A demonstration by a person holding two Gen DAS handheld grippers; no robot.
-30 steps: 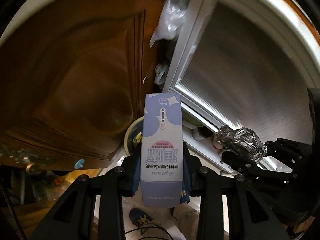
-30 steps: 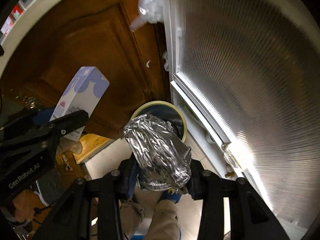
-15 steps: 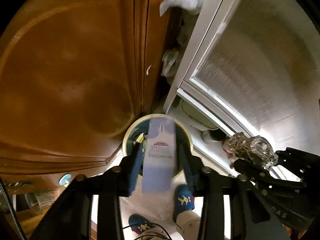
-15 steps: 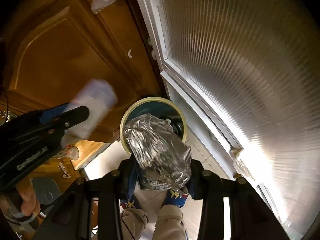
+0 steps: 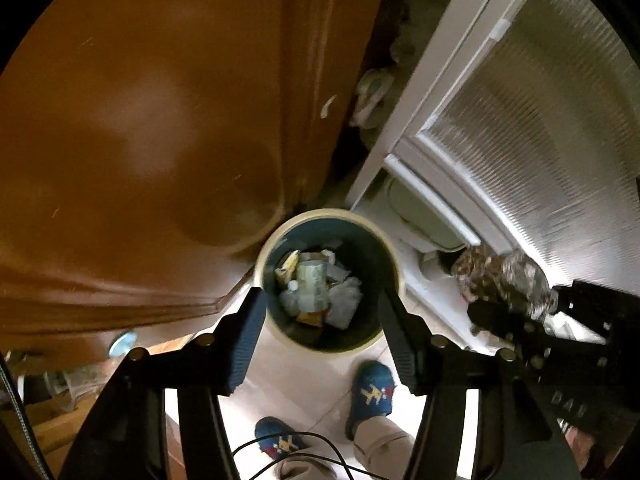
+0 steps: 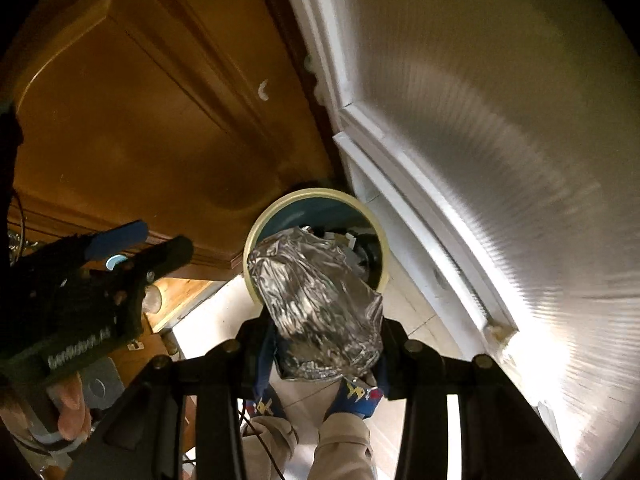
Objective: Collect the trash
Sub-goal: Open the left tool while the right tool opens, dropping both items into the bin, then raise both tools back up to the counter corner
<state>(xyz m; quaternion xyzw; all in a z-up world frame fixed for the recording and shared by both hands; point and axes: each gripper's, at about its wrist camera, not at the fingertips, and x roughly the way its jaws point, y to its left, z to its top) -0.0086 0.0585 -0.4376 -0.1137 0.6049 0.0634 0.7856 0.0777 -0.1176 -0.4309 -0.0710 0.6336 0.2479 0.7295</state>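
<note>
Fingers of the left gripper (image 5: 320, 312) just spread, empty, above one bin (image 5: 268, 248); right gripper (image 6: 320, 344) clamps one foil wad (image 6: 316, 296).

1. Black plastic body of the left gripper (image 6: 160, 250), seen in the right wrist view near the left edge: pale lettering along its lower side, blurred, seemingly a maker's name beginning "Gen"; the remainder cannot be made out.

2. Black body of the right gripper (image 5: 486, 312), seen in the left wrist view at the lower right: faint pale capitals, apparently "DAS"; uncertain.

3. Cream-rimmed round dark waste bin (image 5: 390, 248): wrappers inside carry print too small to read.
</note>
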